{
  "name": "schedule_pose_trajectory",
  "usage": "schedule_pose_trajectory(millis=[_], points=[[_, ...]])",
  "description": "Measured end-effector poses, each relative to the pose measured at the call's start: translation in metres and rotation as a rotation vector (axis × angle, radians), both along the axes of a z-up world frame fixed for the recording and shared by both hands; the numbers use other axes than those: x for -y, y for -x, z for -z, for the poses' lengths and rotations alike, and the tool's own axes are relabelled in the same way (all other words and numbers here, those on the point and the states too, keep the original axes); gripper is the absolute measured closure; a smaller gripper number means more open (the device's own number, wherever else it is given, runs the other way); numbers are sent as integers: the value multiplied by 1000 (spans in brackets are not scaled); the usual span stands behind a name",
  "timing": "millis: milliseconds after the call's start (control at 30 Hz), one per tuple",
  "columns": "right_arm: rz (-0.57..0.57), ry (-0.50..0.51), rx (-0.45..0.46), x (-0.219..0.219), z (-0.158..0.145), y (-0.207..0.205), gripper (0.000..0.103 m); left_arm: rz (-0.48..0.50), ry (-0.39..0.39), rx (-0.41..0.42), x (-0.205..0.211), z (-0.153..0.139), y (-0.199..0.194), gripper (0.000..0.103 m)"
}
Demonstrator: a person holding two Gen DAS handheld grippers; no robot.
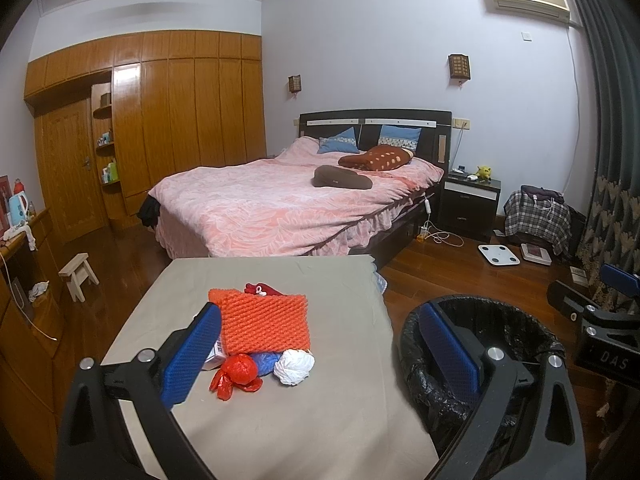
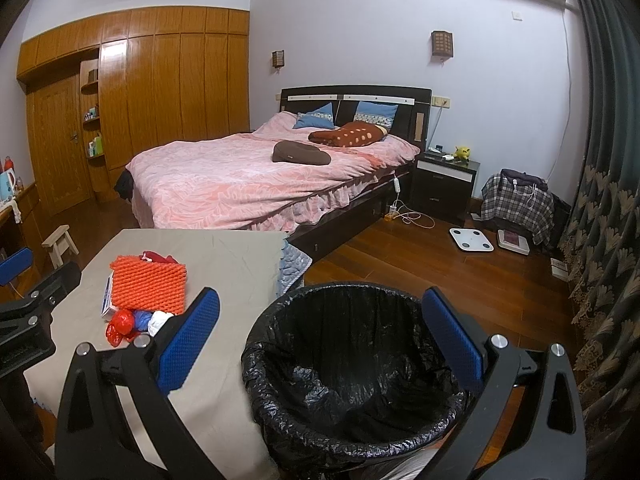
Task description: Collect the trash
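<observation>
On the grey-clothed table (image 1: 280,420) lies a pile of trash: an orange foam net sheet (image 1: 264,322), a crumpled red bag (image 1: 236,374), a blue bag (image 1: 264,362), a white bag ball (image 1: 294,366), a small box (image 1: 212,354) and a red item (image 1: 262,290) behind. My left gripper (image 1: 320,344) is open and empty, just above the table with the pile between its fingers. A black-lined trash bin (image 2: 352,364) stands right of the table. My right gripper (image 2: 320,328) is open and empty over the bin. The pile (image 2: 148,284) shows left in the right wrist view.
A bed with a pink cover (image 1: 280,200) stands beyond the table. A small wooden stool (image 1: 78,274) is on the floor at left, by a wooden counter (image 1: 24,280). A nightstand (image 1: 468,204), scales (image 1: 498,254) and curtains (image 1: 616,200) are at right.
</observation>
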State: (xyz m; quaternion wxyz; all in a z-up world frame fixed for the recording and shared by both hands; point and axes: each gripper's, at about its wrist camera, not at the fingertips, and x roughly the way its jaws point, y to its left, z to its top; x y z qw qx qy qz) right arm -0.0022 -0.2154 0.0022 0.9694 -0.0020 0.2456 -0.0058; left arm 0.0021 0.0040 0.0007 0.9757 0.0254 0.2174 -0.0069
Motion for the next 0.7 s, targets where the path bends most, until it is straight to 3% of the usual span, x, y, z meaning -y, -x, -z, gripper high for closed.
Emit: schedule_pose_trajectory(millis=[700], points=[[-2, -6, -5, 3, 1, 0, 5, 1, 2, -3, 0, 0, 0, 6]])
